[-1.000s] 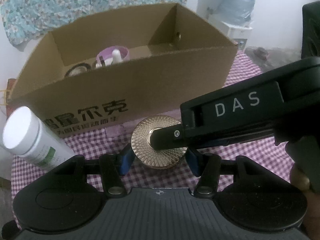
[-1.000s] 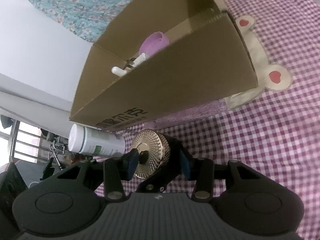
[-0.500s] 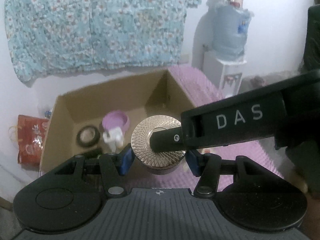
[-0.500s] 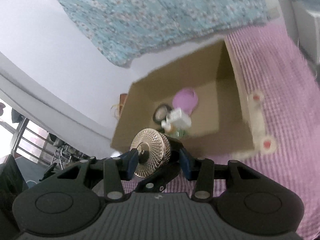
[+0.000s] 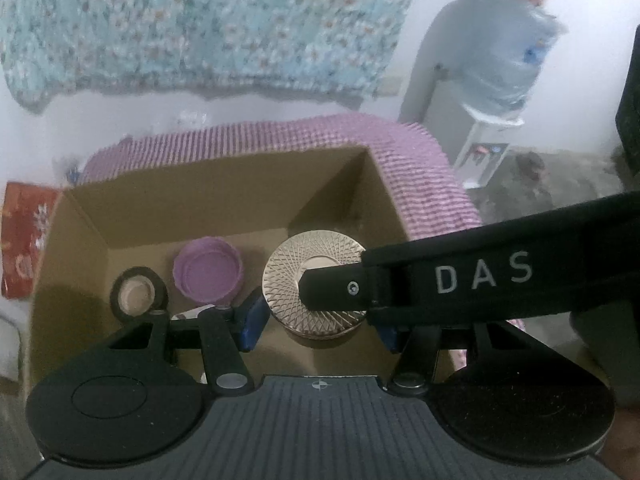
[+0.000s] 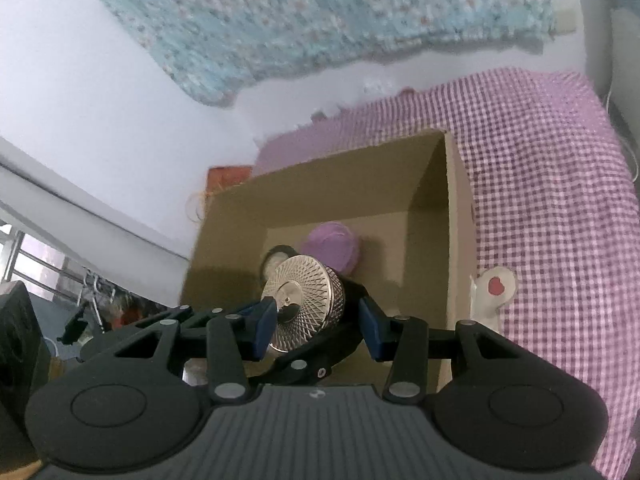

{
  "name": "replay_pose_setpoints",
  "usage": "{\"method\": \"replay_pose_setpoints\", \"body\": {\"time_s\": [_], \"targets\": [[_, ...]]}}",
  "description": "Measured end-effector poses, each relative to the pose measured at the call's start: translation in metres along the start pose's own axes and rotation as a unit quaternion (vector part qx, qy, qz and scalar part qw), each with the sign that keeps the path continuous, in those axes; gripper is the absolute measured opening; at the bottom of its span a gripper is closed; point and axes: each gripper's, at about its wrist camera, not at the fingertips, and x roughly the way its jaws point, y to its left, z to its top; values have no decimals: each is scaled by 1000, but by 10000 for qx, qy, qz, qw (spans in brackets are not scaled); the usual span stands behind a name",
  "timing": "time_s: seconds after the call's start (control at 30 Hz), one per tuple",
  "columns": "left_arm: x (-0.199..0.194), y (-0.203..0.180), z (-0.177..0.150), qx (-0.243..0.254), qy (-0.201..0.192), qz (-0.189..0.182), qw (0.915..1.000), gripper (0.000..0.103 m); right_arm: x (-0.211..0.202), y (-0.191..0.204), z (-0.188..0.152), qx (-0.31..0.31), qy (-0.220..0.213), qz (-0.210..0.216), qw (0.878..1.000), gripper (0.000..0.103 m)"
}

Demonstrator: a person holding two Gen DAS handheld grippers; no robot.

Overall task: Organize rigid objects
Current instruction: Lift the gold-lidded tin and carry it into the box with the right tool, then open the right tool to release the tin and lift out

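Inside the cardboard box (image 5: 216, 204), the tape roll (image 5: 138, 294) lies left of the upturned lid (image 5: 208, 274). The round tin (image 5: 310, 276) hangs over the box, right of the lid.

The gold patterned disc (image 5: 316, 280) hangs above the floor of the cardboard box (image 5: 224, 208), between the blue fingers (image 5: 251, 320) of the left gripper (image 5: 320, 322). The right gripper's black finger (image 5: 460, 284) crosses the disc's top face. Inside the box, left of the disc, sit a purple cap (image 5: 208, 269) and a black tape roll (image 5: 138, 296).

It was probably a home: a floral cloth (image 5: 208, 20) hung on the wall, a water dispenser (image 5: 500, 92) stood by, gingham (image 6: 552, 184) covered the table.
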Motion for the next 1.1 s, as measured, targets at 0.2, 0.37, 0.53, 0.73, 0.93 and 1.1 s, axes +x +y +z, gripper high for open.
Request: {"method": "replay_pose_setpoints", "body": {"time_s": [0.2,0.37,0.53,0.73,0.93,1.1], "targets": [[32,9,7,-302,267,34,9992,55,35,-7,24,-206,481,-253,9983,49],[49,13,9,-515,388,-56,9979,55,52,-1,30,-564,670,-625,9942,49],[58,14,10,-668,382,-78,9970,55,56,4,34,-956,678,-888,9891,49],[67,18,12,-980,409,-178,9942,57,56,4,36,-1096,611,-1035,9867,46],[68,23,12,-1178,377,-217,9921,57,55,2,37,-1054,545,-948,9884,46],[65,21,13,-1164,353,-267,9922,58,53,2,36,-992,485,-896,9898,47]]}}
